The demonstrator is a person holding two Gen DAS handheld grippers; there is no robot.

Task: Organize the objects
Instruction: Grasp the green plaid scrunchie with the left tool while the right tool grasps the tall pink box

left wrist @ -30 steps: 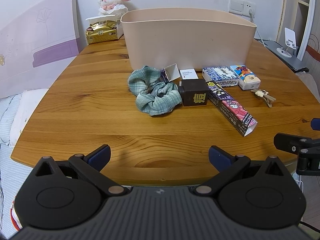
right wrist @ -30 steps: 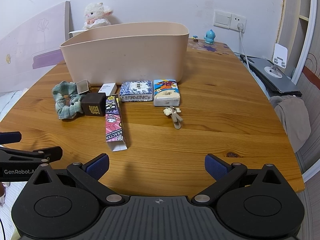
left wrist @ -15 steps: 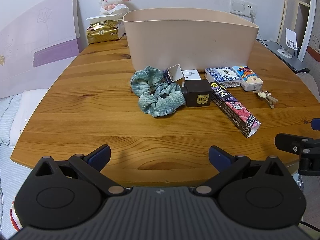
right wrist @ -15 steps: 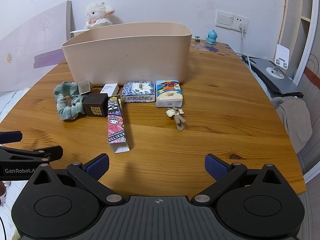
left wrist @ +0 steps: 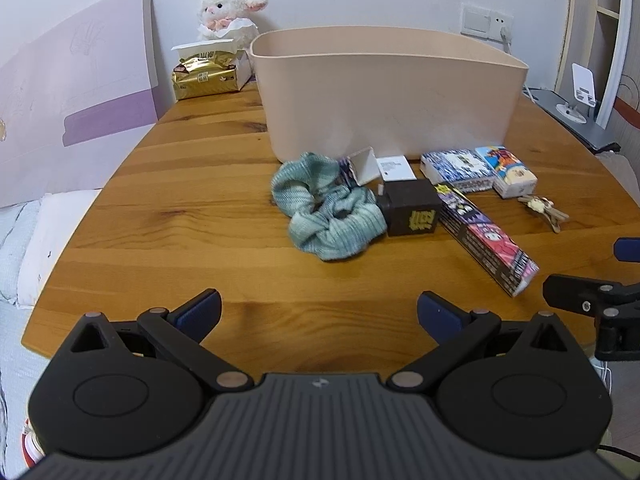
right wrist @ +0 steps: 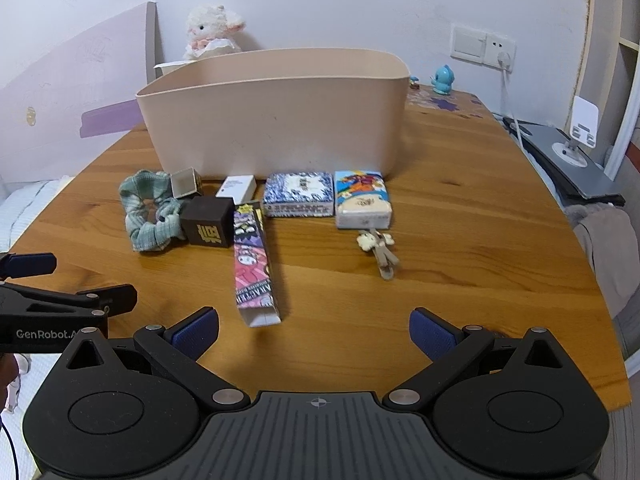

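Note:
A beige bin [left wrist: 384,92] [right wrist: 276,120] stands mid-table. In front of it lie a green scrunchie [left wrist: 324,208] [right wrist: 148,212], a dark cube box [left wrist: 412,208] [right wrist: 208,222], a long pink-and-black carton [left wrist: 486,236] [right wrist: 254,256], a small white box [right wrist: 237,188], a blue patterned pack [right wrist: 299,194], a cartoon tissue pack [right wrist: 362,198] and a small plush clip [right wrist: 378,248]. My left gripper [left wrist: 319,312] is open and empty near the table's front edge. My right gripper [right wrist: 314,332] is open and empty, just short of the carton's near end.
A plush lamb [left wrist: 228,12], a tissue box and a gold packet [left wrist: 206,78] sit at the back left. A blue figurine [right wrist: 442,80] stands at the back right. A laptop and phone stand [right wrist: 576,148] lie to the right. A bed lies left of the table.
Both grippers have moved slightly forward toward the objects, which look a little larger and nearer. Nothing on the table has moved; both grippers stay open.

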